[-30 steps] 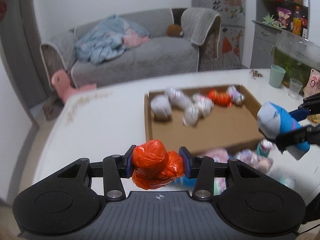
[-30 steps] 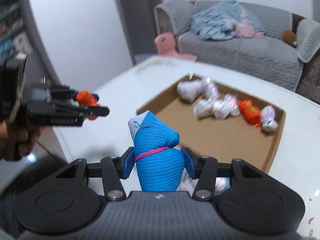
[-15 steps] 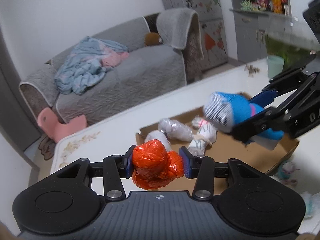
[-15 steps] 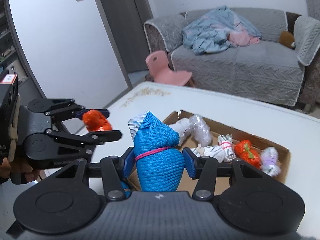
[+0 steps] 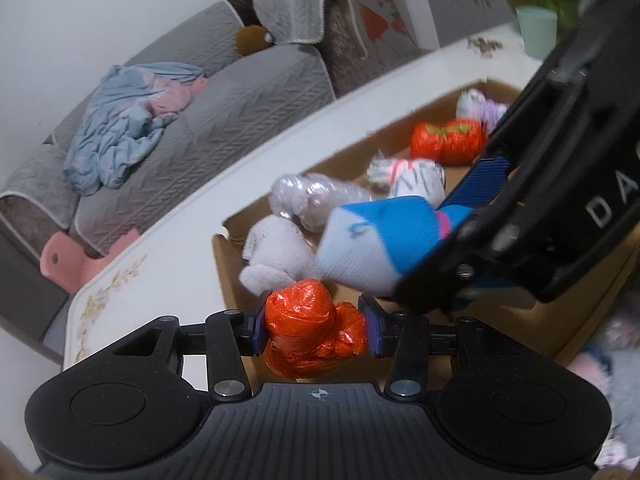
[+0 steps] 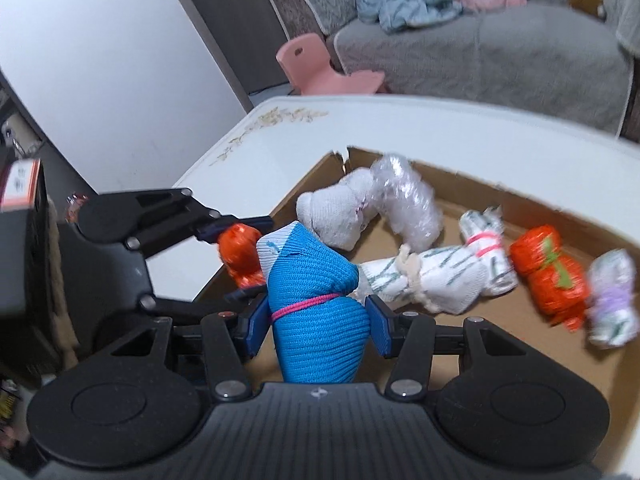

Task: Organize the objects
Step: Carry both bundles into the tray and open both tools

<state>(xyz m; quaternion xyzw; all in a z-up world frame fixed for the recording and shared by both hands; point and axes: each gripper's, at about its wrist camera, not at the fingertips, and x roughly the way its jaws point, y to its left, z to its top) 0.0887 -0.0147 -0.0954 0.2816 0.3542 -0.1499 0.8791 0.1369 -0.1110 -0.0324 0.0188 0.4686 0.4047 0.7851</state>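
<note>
Now carried in over the cardboard box (image 6: 532, 204), lower centre of both views, from off to its side a second ago; release looks close. Inside: clear-wrapped roll (image 6: 404, 204), white sock ball (image 6: 340, 216), striped bundles (image 6: 436, 272), orange roll (image 6: 548, 268). Right gripper (image 6: 318, 322) clamped on blue sock bundle (image 6: 316, 320). Left gripper (image 5: 316, 330) clamped on orange bag ball (image 5: 308, 328).
</note>
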